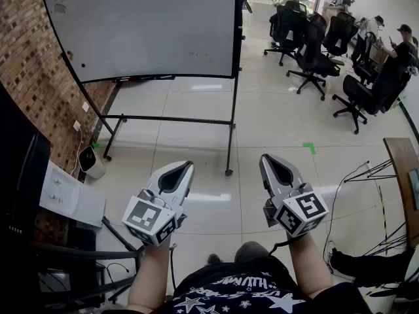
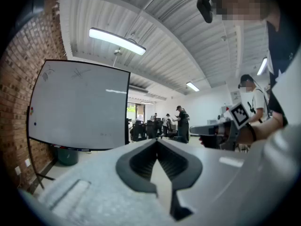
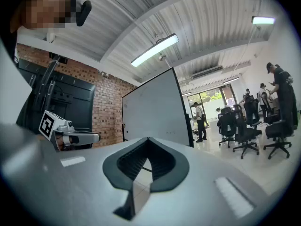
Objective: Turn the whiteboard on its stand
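Observation:
A large whiteboard (image 1: 144, 28) in a black frame hangs on a wheeled black stand (image 1: 232, 120) by the brick wall, a few steps ahead of me. It also fills the left of the left gripper view as the whiteboard (image 2: 80, 107) and the middle of the right gripper view as the whiteboard (image 3: 153, 109). My left gripper (image 1: 186, 166) and right gripper (image 1: 264, 157) are held level side by side in front of my body, well short of the board. Both have their jaws together with nothing between them.
A brick wall (image 1: 26, 64) runs along the left, with a dark cabinet (image 1: 19, 175) and a white box (image 1: 91, 162) on the floor near it. Black office chairs (image 1: 314, 44) and seated people stand at the back right. A wooden table edge (image 1: 402, 175) and floor cables lie at the right.

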A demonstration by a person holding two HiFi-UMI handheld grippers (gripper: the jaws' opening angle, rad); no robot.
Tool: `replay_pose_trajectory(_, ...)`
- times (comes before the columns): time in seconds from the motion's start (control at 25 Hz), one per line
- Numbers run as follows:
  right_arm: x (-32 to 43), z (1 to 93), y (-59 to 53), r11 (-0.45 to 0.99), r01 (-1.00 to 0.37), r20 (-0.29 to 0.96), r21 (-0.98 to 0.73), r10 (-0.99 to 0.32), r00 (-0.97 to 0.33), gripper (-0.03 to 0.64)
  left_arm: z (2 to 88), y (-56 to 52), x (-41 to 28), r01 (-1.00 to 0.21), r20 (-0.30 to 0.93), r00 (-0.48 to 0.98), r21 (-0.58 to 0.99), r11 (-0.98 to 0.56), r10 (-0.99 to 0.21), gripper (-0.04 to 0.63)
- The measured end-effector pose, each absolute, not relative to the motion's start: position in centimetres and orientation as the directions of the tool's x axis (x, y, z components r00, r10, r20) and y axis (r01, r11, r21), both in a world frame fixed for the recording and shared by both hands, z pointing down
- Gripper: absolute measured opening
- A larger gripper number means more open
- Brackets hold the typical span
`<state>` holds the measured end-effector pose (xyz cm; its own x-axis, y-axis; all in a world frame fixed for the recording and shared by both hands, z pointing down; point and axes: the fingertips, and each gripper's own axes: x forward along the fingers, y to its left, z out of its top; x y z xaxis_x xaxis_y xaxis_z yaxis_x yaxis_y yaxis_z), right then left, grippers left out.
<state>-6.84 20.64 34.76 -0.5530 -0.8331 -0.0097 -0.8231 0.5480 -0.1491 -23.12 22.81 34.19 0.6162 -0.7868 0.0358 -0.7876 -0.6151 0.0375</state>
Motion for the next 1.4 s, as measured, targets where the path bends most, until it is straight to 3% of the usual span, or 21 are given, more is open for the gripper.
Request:
replay_pose_trajectory(0.48,-2.9,34.5,10.0,0.503,-0.845,-0.102,-0.184,-0.864,-0.493,0.008,33.8,12.7,-22.3,-0.815,0.004,0.58,-0.016,-0.579,-0.815,0.005)
replay_pose_trajectory(0.84,1.2,33.7,-3.6,0.563,-0.802,-0.156,-0.197,-0.826,-0.542,0.008,32.7,1.7,-17.0,-0.827,-0.036,0.562,-0.049,-0.56,-0.826,0.005)
replay_pose_trajectory(1.4,2.2,33.4,-12.3,0.652,-0.746,-0.161,-0.138,-0.758,-0.632,0.008,32.1,-8.2,-12.8,-0.835,-0.015,0.547,-0.072,-0.545,-0.837,0.005)
